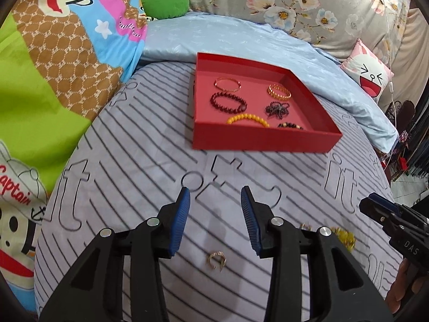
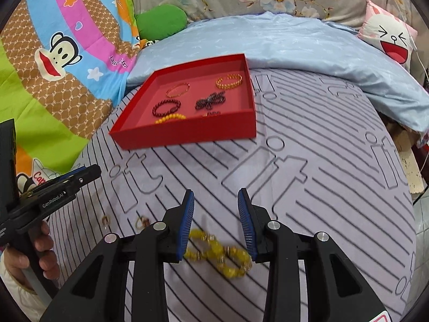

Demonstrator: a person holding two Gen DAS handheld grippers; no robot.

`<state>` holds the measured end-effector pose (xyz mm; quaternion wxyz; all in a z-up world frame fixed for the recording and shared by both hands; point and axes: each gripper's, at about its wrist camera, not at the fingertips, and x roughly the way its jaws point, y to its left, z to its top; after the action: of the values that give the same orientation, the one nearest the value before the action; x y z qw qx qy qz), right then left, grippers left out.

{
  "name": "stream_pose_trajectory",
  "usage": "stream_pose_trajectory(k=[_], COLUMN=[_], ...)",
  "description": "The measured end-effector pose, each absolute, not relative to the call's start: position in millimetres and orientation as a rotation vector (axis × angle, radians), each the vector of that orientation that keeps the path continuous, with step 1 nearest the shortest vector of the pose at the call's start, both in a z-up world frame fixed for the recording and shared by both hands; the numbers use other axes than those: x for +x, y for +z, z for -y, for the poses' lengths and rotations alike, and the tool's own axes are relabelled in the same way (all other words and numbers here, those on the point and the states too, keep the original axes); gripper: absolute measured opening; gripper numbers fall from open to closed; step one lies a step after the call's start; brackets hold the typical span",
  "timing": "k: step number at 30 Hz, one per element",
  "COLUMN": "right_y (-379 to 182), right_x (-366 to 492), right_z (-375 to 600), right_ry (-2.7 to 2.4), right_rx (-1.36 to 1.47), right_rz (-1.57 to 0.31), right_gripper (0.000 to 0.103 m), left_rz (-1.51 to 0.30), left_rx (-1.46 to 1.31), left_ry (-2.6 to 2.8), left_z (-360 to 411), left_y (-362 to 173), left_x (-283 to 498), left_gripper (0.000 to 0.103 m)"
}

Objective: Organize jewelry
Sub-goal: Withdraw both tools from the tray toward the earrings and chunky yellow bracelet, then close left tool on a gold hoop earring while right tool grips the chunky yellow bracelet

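Observation:
A red tray [image 1: 265, 141] [image 2: 187, 134] sits on the striped bed sheet and holds several bracelets: gold bangles, dark red beads [image 1: 228, 102], yellow beads [image 1: 248, 119] and dark ones. My left gripper [image 1: 215, 201] is open and empty; a small gold ring [image 1: 215, 260] lies on the sheet between its arms. My right gripper [image 2: 215, 204] is open and empty above a yellow bead bracelet [image 2: 218, 252] on the sheet. Two small gold rings [image 2: 142, 221] [image 2: 106, 219] lie to its left. The right gripper also shows in the left wrist view [image 1: 380, 209].
A folded light blue quilt [image 1: 241, 35] lies behind the tray. A cartoon monkey blanket [image 1: 53, 53] fills the left. A green cushion [image 1: 163, 1] and a pink face pillow [image 1: 370, 72] sit at the back. The bed edge drops off at the right.

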<state>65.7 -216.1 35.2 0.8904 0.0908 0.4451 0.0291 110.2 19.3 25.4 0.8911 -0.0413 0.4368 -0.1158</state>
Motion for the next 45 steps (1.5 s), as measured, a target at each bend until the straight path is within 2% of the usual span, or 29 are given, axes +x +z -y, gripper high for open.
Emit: stream_pose_trajectory(k=[6,10,18,24,26,31,34,45], right_y=[21,13,4,-3,-7,-11,-11,-7], right_x=[45,37,32,36,38,41,42,34], right_z=[214,212,209,209,209,210,212,217], right_ry=[0.062,0.065,0.068,0.072,0.073,0.075,0.080,0.058], right_rx=[0.189,0.181,0.165,0.152,0.149,0.146,0.161,0.254], right_rz=[-0.958,-0.977,-0.993,-0.999,-1.010,-1.020,-1.026,-1.048], right_gripper=[0.034,0.034,0.033,0.029,0.023,0.016,0.009,0.009], left_rz=[-0.937,-0.957,-0.967,-0.970,-0.974,-0.975,-0.975,-0.978], left_rx=[-0.088,-0.089,-0.083,-0.068,-0.066,-0.059,-0.058,-0.036], left_ry=[-0.230,-0.223,-0.258,-0.277,-0.282,-0.297,-0.309,-0.353], left_z=[-28,-32,-23,-13,-10,-4,1,21], left_y=[13,6,3,2,1,1,2,1], left_x=[89,78,64,61,60,59,59,63], left_gripper=[0.038,0.044,0.044,0.044,0.044,0.044,0.044,0.046])
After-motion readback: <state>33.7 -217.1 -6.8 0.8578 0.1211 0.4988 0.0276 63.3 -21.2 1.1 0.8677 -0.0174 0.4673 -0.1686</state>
